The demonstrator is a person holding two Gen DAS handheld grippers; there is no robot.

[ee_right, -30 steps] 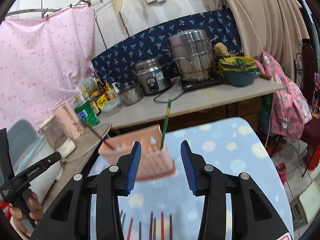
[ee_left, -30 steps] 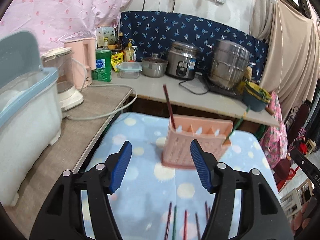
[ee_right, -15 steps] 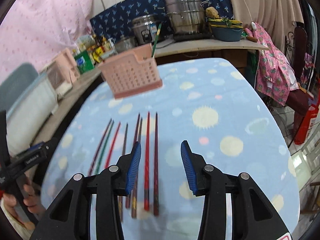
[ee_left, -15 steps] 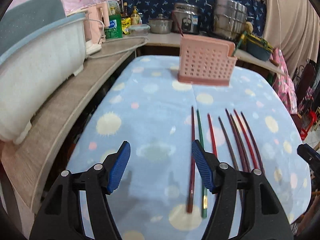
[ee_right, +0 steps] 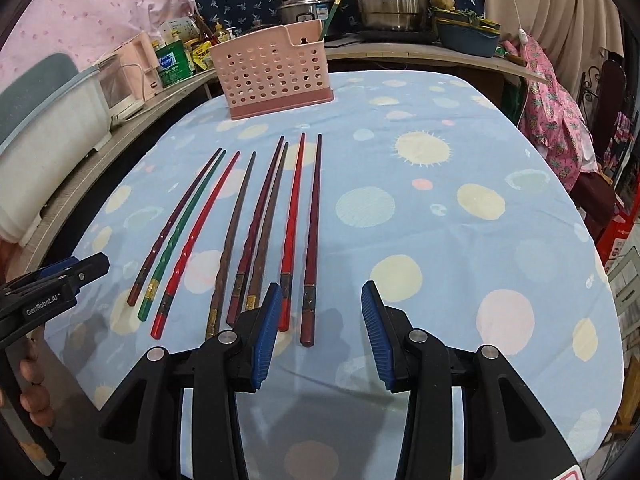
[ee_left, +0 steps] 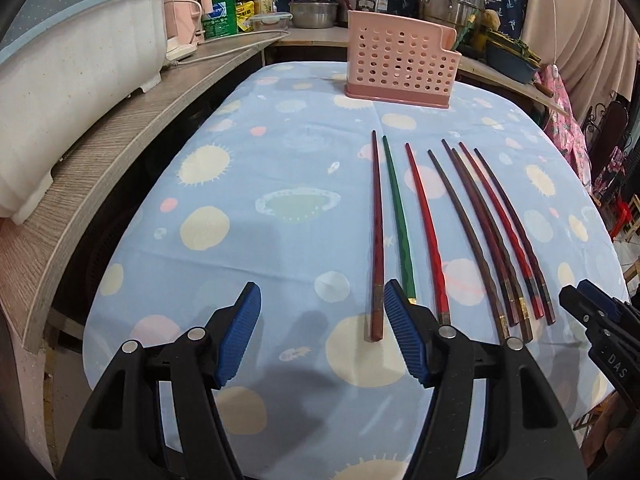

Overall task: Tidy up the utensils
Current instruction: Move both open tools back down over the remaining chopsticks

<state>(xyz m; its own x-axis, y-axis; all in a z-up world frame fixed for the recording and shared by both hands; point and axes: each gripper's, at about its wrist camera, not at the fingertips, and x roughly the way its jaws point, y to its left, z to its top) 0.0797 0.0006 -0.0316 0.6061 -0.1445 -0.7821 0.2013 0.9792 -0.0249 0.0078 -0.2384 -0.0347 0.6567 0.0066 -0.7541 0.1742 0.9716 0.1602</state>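
Now both grippers hang low over the near edge of a desk covered with a pale blue cloth printed with cream and pink planets (ee_left: pixel 248 184), and the step in hand looks like a pick-up of chopsticks bound for the pink perforated plastic utensil holder (ee_left: pixel 401 67) at the far end.

Going left to right, the left gripper (ee_left: pixel 322 334) has its blue ribbed fingers (ee_left: pixel 237 332) released with nothing between them. The thick end of the leftmost dark red chopstick (ee_left: pixel 375 240) lies just inside its right finger, and the green chopstick (ee_left: pixel 398 220) runs beside it. To grasp well, this gripper should probably shift a little right so the dark red stick is centred, come down on the thick end only, and keep clear of the green neighbour. Next in the row come the bright red chopstick (ee_left: pixel 424 228) and five more brown and red ones, all side by side with their tips toward the holder. The right gripper (ee_right: pixel 316 330) is also released and empty, with the rightmost dark maroon chopstick (ee_right: pixel 312 240) ending just ahead of its gap. A straight descent there seems enough, though the red stick next to it is close.

The right wrist view shows what the left barely does: a green chopstick (ee_right: pixel 331 14) already standing in the holder's notched corner, and the fingers (ee_right: pixel 30 392) of the person's hand on the left tool. The left wrist view alone shows a dark stick rising behind the holder's left side, and the long white plastic tub (ee_left: pixel 76 60) on the left shelf.
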